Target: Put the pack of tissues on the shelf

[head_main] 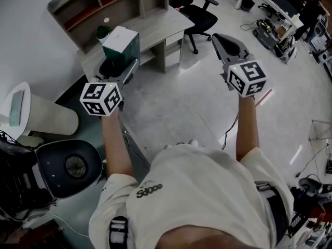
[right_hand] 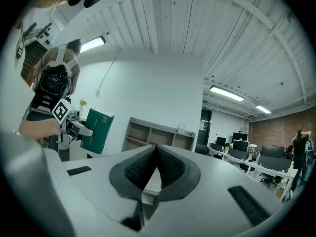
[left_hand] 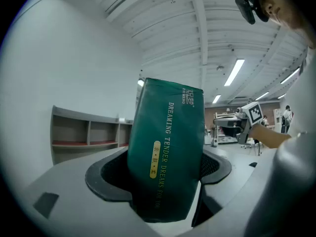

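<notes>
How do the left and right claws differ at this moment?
The left claw has its jaws wide, clamped on the green pack of tissues; the right claw has its jaws shut together on nothing. In the head view the left claw is near the desk, while the right claw is over the floor. Both are held out in front.

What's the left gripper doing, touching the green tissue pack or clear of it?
Touching. The left gripper view shows the tissue pack wedged between the left gripper's fingers, both pressing its sides.
</notes>
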A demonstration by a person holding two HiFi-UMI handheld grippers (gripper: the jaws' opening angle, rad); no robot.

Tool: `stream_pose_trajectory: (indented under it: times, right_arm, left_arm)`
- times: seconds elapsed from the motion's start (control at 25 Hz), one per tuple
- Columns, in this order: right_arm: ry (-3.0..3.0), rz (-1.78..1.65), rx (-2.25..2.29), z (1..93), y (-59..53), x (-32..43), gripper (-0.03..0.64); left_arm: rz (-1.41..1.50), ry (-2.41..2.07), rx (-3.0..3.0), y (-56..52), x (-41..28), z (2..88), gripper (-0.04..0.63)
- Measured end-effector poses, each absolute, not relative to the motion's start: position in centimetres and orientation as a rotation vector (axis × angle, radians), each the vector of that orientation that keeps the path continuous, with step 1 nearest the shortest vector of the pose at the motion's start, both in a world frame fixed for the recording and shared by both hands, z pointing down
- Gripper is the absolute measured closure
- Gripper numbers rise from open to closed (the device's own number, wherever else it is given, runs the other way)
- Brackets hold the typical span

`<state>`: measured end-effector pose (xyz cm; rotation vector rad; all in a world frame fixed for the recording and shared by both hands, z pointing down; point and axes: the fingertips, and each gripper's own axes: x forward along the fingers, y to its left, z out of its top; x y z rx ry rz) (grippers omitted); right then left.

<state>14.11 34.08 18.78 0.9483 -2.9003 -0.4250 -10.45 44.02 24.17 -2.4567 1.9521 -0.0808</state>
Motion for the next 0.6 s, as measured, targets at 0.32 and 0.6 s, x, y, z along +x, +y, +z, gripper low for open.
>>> stream_pose_trajectory:
  times: [0.32, 0.6]
  right_arm:
    - [-2.904, -0.394, 0.943, 19.2, 33.8, 12.4, 0.611]
    - [-2.929, -0.371, 0.951, 19.5, 32.7, 10.5, 0.612]
  left_arm:
    - [-0.047, 1.970, -2.454, 44.5, -12.2, 24.0, 0.201]
    - [-0.046, 1.989, -2.476, 43.4, -13.8, 25.0, 0.201]
